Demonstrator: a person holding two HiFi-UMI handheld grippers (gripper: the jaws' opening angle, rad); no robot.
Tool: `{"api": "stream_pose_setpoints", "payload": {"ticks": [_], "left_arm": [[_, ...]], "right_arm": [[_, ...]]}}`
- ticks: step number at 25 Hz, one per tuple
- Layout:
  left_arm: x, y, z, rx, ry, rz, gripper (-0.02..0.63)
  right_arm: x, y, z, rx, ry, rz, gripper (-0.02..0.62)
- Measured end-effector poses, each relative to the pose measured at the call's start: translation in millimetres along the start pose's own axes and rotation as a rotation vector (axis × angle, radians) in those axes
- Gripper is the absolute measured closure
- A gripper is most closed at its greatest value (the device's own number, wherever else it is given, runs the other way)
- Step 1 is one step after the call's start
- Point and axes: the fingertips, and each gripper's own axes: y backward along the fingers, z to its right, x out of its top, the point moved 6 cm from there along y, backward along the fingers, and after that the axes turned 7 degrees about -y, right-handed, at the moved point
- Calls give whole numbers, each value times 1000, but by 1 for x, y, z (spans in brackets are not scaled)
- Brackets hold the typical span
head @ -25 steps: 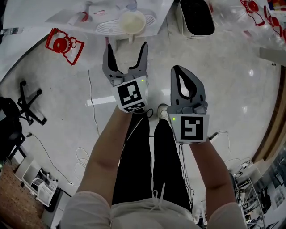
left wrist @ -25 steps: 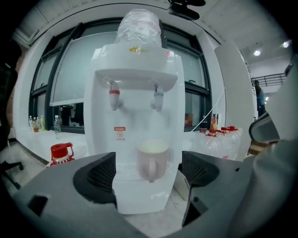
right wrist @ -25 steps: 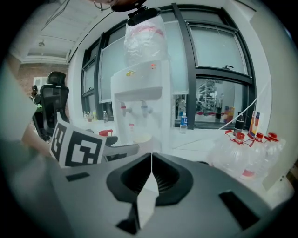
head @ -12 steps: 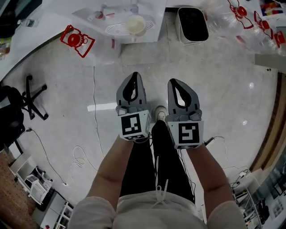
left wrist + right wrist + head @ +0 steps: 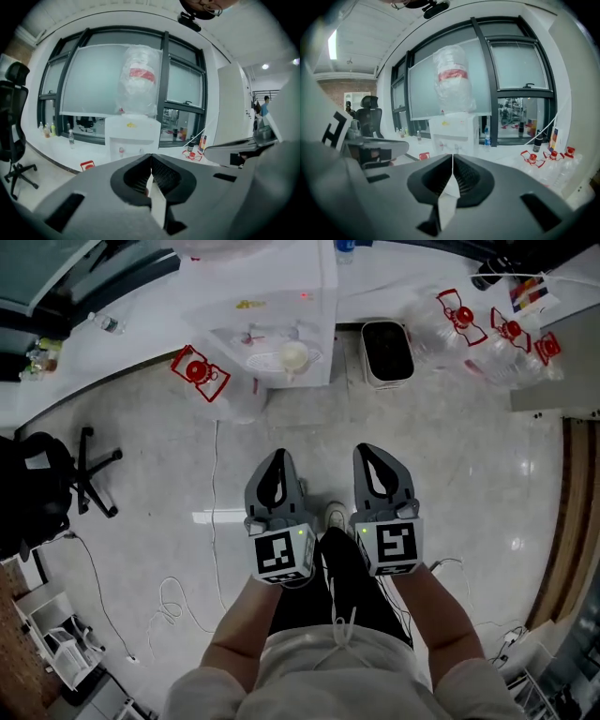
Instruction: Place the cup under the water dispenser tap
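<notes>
The cream cup (image 5: 293,356) stands on the drip tray of the white water dispenser (image 5: 281,310), below its taps, at the top middle of the head view. Both grippers hang well back from it, over the floor. My left gripper (image 5: 277,458) is shut with nothing in it, and so is my right gripper (image 5: 378,452) beside it. In the left gripper view the shut jaw tips (image 5: 151,158) point at the dispenser (image 5: 132,136), which carries a large water bottle (image 5: 139,79). The right gripper (image 5: 453,157) faces the same dispenser (image 5: 453,131). Both grippers' own jaws hide the cup in those views.
A black bin (image 5: 385,352) stands right of the dispenser. Red-capped empty bottles (image 5: 497,334) lie further right, and a red item (image 5: 199,372) to the left. An office chair (image 5: 84,470) is at the left. A cable (image 5: 216,512) runs over the floor. The person's legs (image 5: 328,596) are below the grippers.
The left gripper, open near the cup a second ago, has shut empty. Both grippers have drawn back and up from the dispenser, and the cup stays on the tray.
</notes>
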Motion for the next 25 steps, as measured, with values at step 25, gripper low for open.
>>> {"api": "stream_pose_setpoints", "payload": {"ticks": [25], "left_arm": [[264,145,19,-51,-130,467,586]], "right_arm": [[223,161,-75,164,178,421,568]]}}
